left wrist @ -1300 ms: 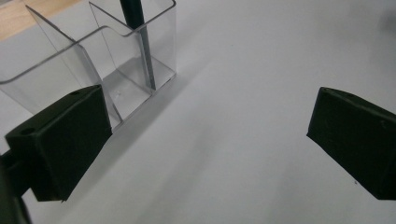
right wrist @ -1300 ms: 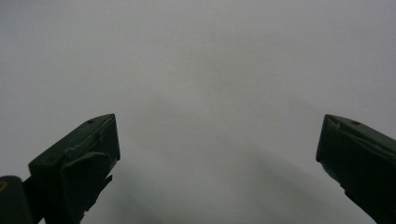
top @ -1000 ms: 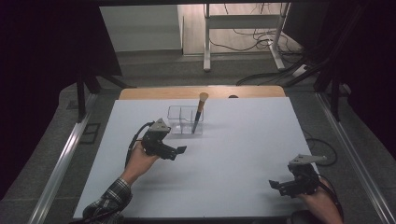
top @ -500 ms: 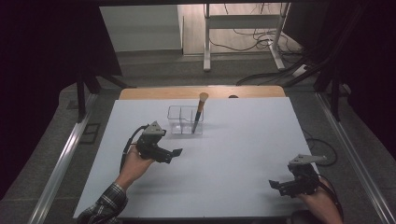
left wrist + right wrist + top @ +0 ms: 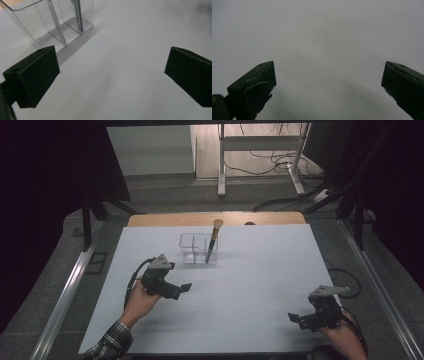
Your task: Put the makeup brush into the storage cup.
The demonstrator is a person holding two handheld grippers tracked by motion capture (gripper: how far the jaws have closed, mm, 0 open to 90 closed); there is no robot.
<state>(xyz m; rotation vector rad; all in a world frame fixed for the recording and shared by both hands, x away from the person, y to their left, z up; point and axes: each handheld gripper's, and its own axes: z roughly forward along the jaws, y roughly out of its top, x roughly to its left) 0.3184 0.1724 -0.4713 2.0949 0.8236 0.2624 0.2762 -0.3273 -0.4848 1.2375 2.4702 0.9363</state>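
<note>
**Clear plastic holder ahead of an empty, wide-set left tool**

Clear and light, the organizer (image 5: 198,249) stands on the white table (image 5: 250,285) with a makeup brush (image 5: 213,240) upright in its right-hand compartment, bristles up, leaning a little. The left gripper (image 5: 182,288) sits short of it, jaws spread wide with nothing between them. In the left gripper view the organizer (image 5: 53,22) lies ahead and off toward the left jaw, near but not touching, and the brush's dark handle (image 5: 78,15) rises just past its inner divider.

The risks, as I judge them:

- The organizer looks light and sits loose on a smooth top; a jaw clipping its wall on the way in would likely push it away or tip it rather than stop.
- The brush is tall and top-heavy. A nudge at the handle could topple it out, or swing it against the divider.
- Since the holder sits off-centre from the jaws, a straight advance would bring the left jaw onto the near wall.

The right gripper (image 5: 301,318) rests well apart, beyond the left tool's right jaw side, also spread wide over bare table.
</note>
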